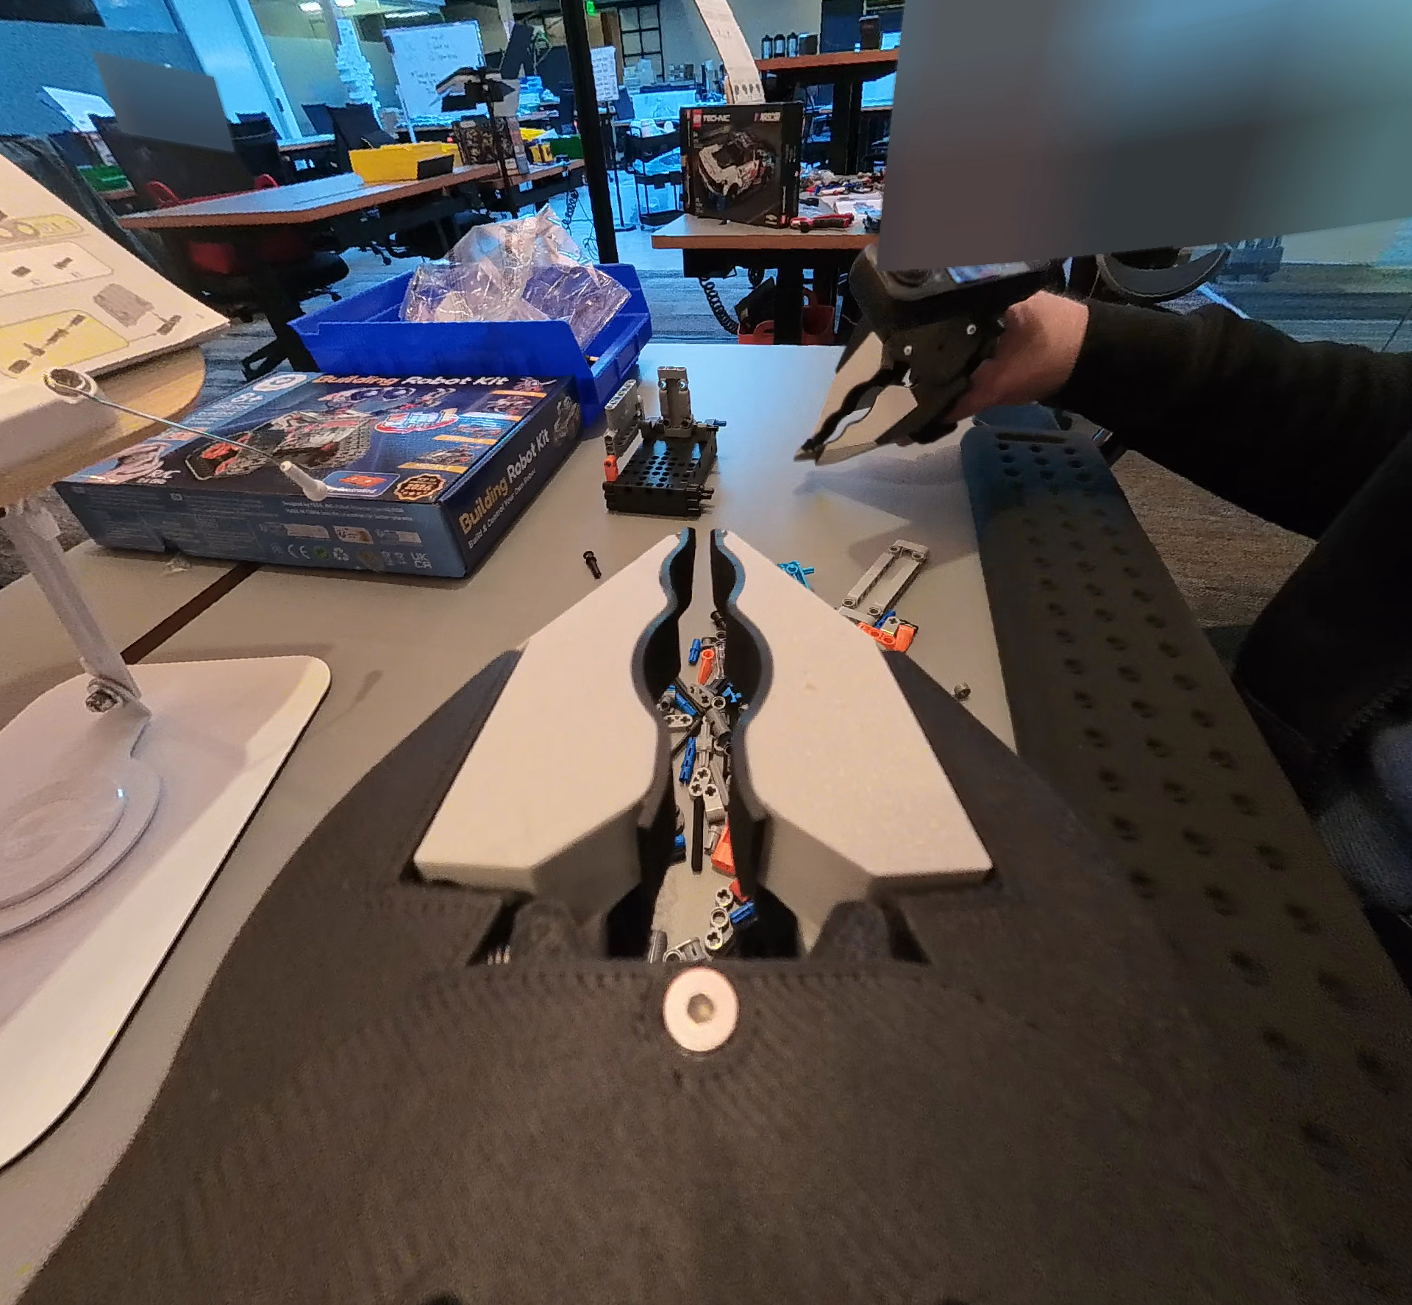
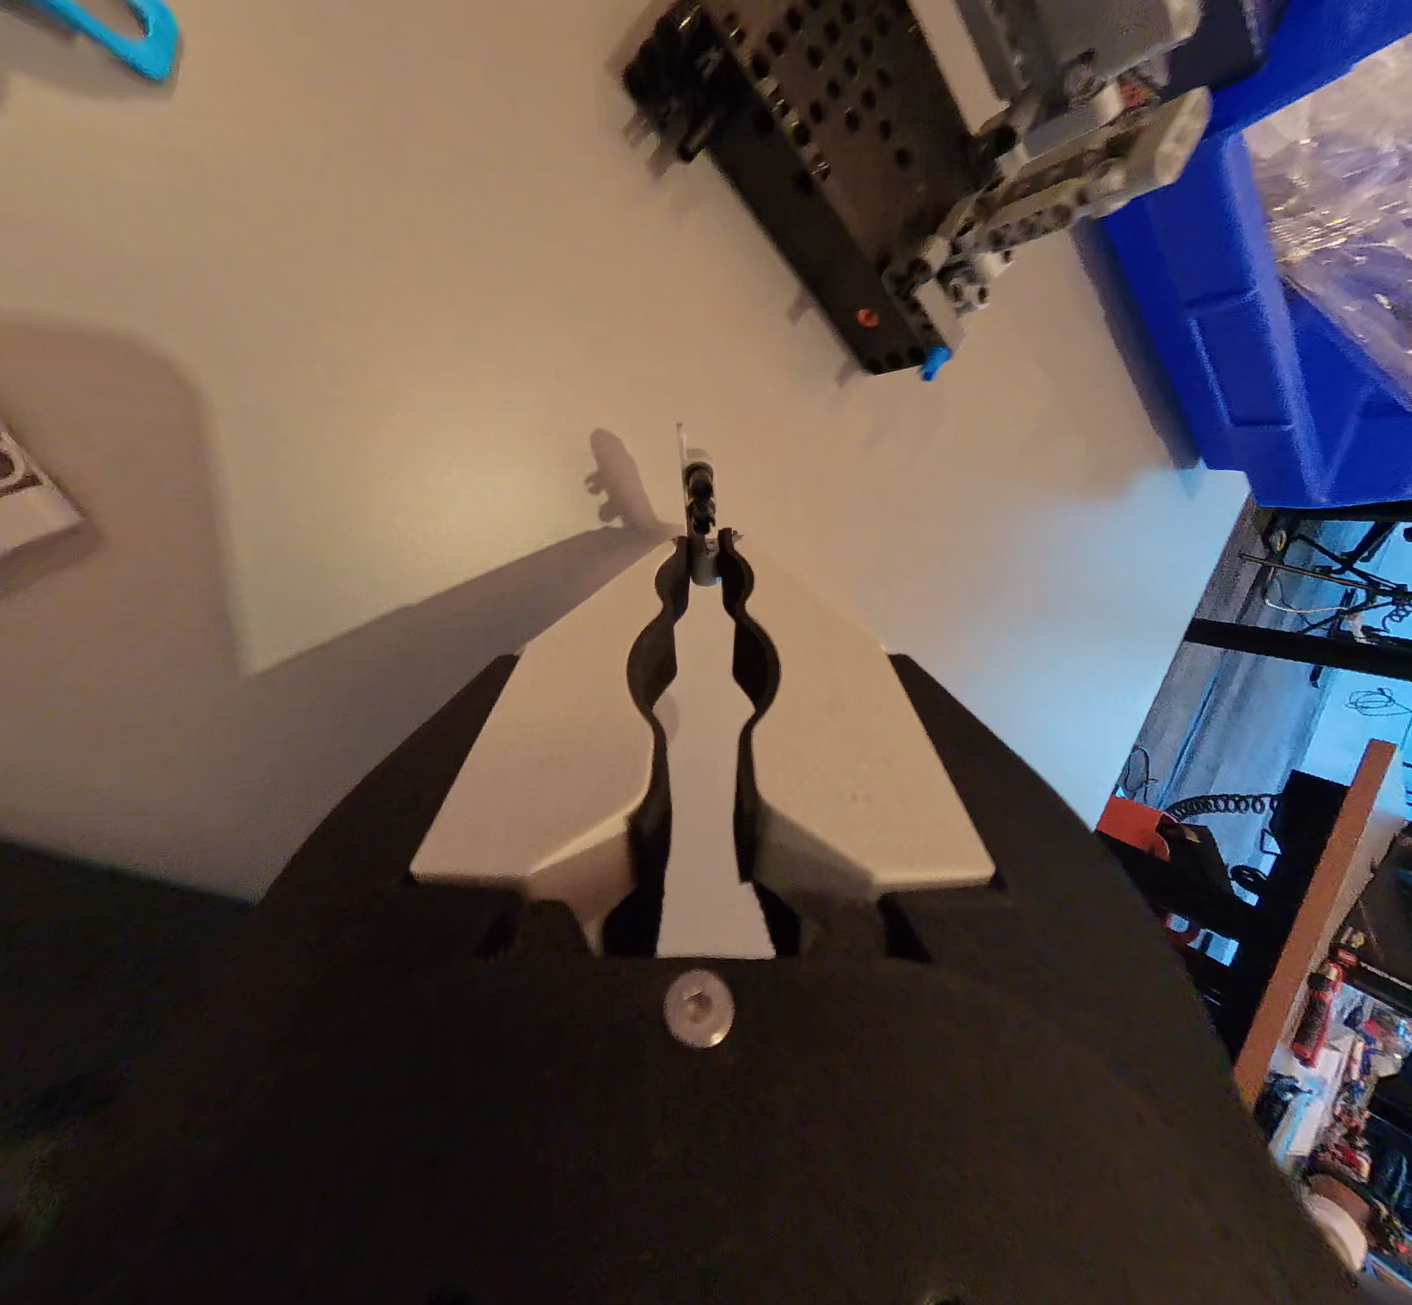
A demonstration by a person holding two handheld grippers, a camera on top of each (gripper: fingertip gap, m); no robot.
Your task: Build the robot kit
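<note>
My left gripper [image 1: 703,541] is shut and empty, hovering above a pile of small grey, blue and orange building pins [image 1: 707,718] on the grey table [image 1: 367,626]. My right gripper [image 2: 704,542] is shut on a small grey and black connector piece [image 2: 700,504] that sticks out past its tips. In the left wrist view it [image 1: 814,450] is held by a hand just above the table, right of the black perforated model [image 1: 661,462]. That model, with grey blocks on top, lies ahead and to the right in the right wrist view [image 2: 825,122].
A blue kit box [image 1: 328,473] and a blue bin [image 1: 474,336] with plastic bags sit behind the model. A booklet [image 1: 69,275] stands on a white stand [image 1: 153,771] at left. A grey beam [image 1: 886,577], a loose black pin [image 1: 592,564] and a black perforated strap [image 1: 1108,657] lie at right. Tip to tip, the grippers are about 35 centimeters apart. Both grippers' tips are roughly 25 centimeters from the black perforated strap [image 1: 1108,657].
</note>
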